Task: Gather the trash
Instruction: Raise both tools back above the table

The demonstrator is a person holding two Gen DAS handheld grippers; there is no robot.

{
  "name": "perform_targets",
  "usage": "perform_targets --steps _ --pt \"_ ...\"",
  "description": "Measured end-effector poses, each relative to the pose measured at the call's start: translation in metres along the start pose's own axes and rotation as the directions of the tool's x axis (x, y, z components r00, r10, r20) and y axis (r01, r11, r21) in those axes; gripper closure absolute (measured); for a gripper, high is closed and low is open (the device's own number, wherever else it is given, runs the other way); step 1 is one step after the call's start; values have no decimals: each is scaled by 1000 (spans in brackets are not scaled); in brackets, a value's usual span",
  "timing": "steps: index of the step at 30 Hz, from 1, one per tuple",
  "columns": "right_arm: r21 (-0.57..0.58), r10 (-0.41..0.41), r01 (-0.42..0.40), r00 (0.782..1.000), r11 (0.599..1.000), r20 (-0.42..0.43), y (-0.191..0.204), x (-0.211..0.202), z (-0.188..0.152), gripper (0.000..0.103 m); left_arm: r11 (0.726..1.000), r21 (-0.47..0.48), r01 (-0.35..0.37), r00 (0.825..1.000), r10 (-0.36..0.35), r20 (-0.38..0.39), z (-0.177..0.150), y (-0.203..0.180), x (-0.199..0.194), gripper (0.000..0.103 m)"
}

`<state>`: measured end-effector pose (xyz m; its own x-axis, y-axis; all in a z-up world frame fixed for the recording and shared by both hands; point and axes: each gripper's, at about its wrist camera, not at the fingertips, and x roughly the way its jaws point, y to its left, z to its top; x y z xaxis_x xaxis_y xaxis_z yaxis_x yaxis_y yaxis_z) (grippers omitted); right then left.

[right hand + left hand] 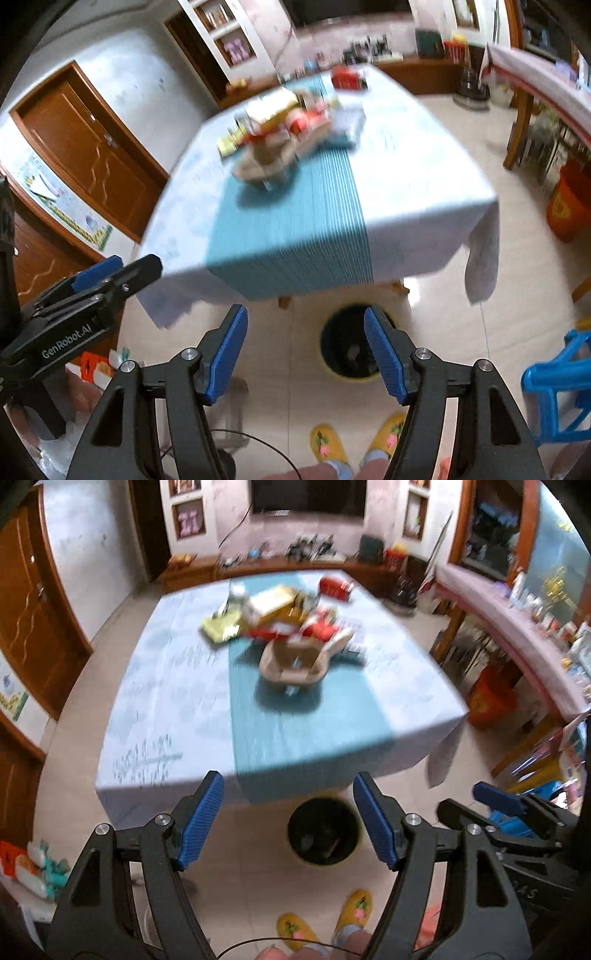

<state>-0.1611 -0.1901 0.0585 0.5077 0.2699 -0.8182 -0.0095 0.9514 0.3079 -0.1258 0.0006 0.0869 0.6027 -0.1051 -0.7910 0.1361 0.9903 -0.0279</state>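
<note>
A blurred pile of trash (291, 616) lies on the far half of the table (155, 701): boxes, red wrappers and a brown paper container (293, 662). On the floor at the table's near edge stands a dark trash bin (325, 830) with scraps inside. High over the floor, my left gripper (288, 819) is open and empty, and the bin shows between its blue pads. My right gripper (306, 354) is open and empty too, just left of the bin (351, 347). The pile (288, 118) sits far ahead on the teal runner (295, 229). Each gripper shows at the edge of the other's view.
A person's feet in yellow slippers (325, 919) stand right below the grippers. There is an orange bucket (569, 199) to the right of the table and a blue plastic stool (557, 391) near right. Wooden doors (33, 609) line the left wall. Packets (33, 871) lie at lower left.
</note>
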Motion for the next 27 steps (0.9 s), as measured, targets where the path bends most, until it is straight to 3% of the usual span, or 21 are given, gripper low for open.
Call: perform_targets --steps 5,8,13,20,27 --pt "0 -17 17 996 1000 88 17 -41 15 35 999 54 -2 995 -4 104 21 -12 -52 33" --pt "-6 -27 28 993 1000 114 28 -58 19 35 996 84 -7 992 -4 128 36 -17 -76 33" --pt "-8 -36 38 987 999 159 43 -82 29 35 989 122 -79 978 53 201 51 -21 -100 33" --pt "8 -56 56 975 998 213 51 -95 47 35 996 91 -3 989 -10 145 63 -6 -96 33" --pt "-12 -85 90 971 996 222 48 -89 66 35 998 56 21 995 -27 100 70 5 -67 33"
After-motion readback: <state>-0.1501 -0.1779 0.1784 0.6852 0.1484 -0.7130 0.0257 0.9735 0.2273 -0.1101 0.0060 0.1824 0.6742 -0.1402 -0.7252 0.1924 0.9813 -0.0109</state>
